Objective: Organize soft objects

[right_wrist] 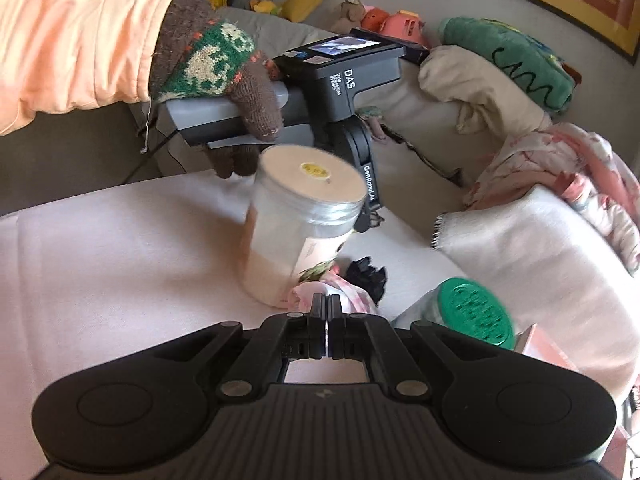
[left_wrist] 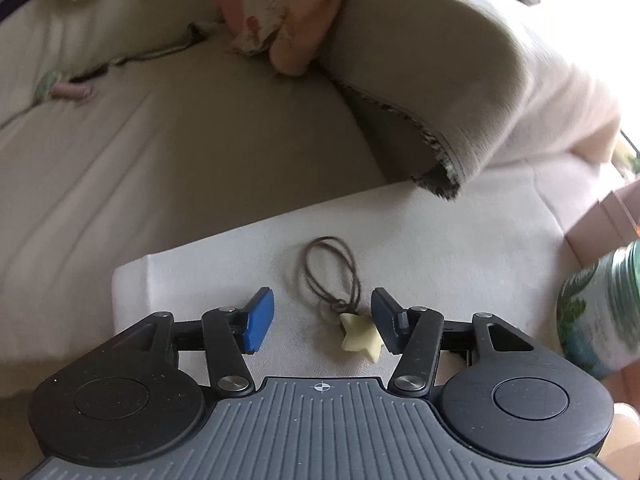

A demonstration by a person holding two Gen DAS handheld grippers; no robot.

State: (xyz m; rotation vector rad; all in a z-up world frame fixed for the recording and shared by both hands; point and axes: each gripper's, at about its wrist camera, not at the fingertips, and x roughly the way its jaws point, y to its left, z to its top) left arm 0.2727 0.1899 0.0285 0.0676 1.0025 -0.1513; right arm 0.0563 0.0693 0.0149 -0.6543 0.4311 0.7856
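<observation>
A brown hair tie (left_wrist: 332, 276) with a pale star charm (left_wrist: 360, 340) lies on the white cloth (left_wrist: 460, 240). My left gripper (left_wrist: 322, 296) is open, its blue-padded fingers (left_wrist: 260, 320) on either side of the tie without touching it. In the right wrist view my right gripper (right_wrist: 326, 300) is shut. A pink patterned cloth (right_wrist: 352, 294) lies right at its tips; I cannot tell whether it is pinched. Beside that cloth sits a small black soft item (right_wrist: 366, 274). A knitted glove (right_wrist: 224, 76) holds the left tool's grey housing (right_wrist: 340, 80).
A clear jar with a white lid (right_wrist: 296, 220) stands tilted ahead of the right gripper, and a green-lidded jar (right_wrist: 474, 316) stands at right, also seen as (left_wrist: 596, 312). A folded cream blanket (right_wrist: 540, 248), crumpled clothes (right_wrist: 560, 168) and plush toys (right_wrist: 504, 48) crowd the sofa.
</observation>
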